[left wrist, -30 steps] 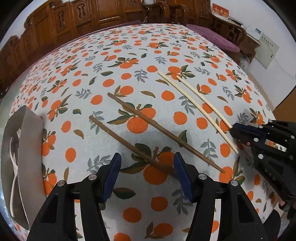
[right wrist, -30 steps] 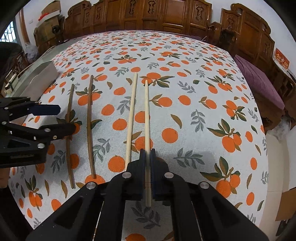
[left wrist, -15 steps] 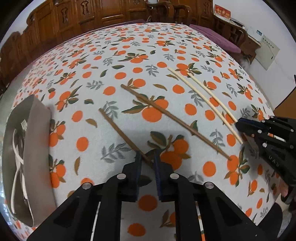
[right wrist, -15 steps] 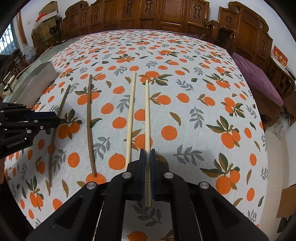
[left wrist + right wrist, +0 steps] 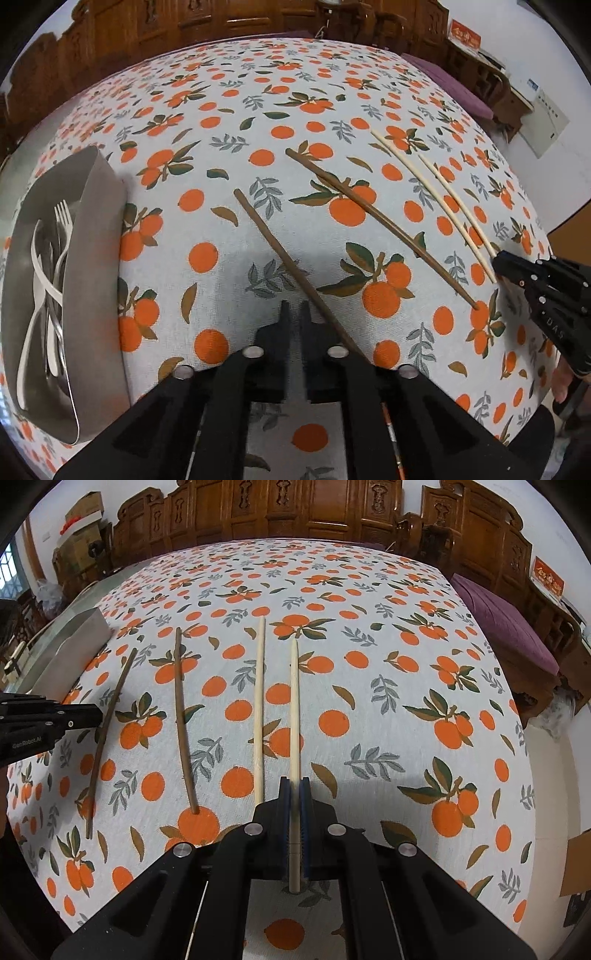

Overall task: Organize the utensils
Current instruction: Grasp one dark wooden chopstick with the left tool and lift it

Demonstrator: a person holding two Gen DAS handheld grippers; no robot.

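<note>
Four chopsticks lie on the orange-print tablecloth. My left gripper (image 5: 294, 306) hangs over the near end of a brown chopstick (image 5: 273, 243). Its jaws stand a narrow slit apart and are opening, with only cloth showing between them. The stick runs just right of the right finger and under its mount. A second brown chopstick (image 5: 369, 210) lies further right. My right gripper (image 5: 293, 786) is shut on the near part of a pale chopstick (image 5: 294, 701), and its twin (image 5: 259, 709) lies alongside. In the right wrist view the left gripper (image 5: 98, 716) touches the leftmost brown stick (image 5: 122, 679).
A metal tray (image 5: 99, 221) holding forks and white spoons stands at the table's left edge, also visible as the tray (image 5: 74, 646) in the right wrist view. Carved wooden chairs line the far side. A purple cushion (image 5: 506, 627) lies past the right edge.
The left jaws went from wide open to nearly closed around the near brown chopstick. The gripper then slid left, swinging that stick's near end. The stick now lies beside the right finger. The right gripper held still.
</note>
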